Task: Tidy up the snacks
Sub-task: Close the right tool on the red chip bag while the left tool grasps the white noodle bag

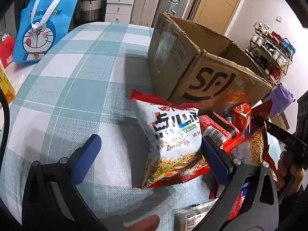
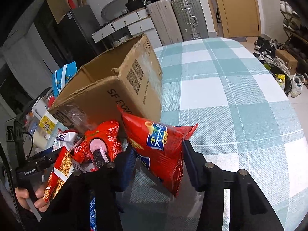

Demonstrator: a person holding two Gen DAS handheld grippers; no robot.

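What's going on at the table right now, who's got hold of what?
A person is sorting snack packets with a handheld gripper in each hand. The right gripper is shut on a red crisp bag, next to the open cardboard box. The left gripper is open, with a white noodle-snack bag lying between its fingers, not gripped. More red packets lie piled on the checked tablecloth in front of the box.
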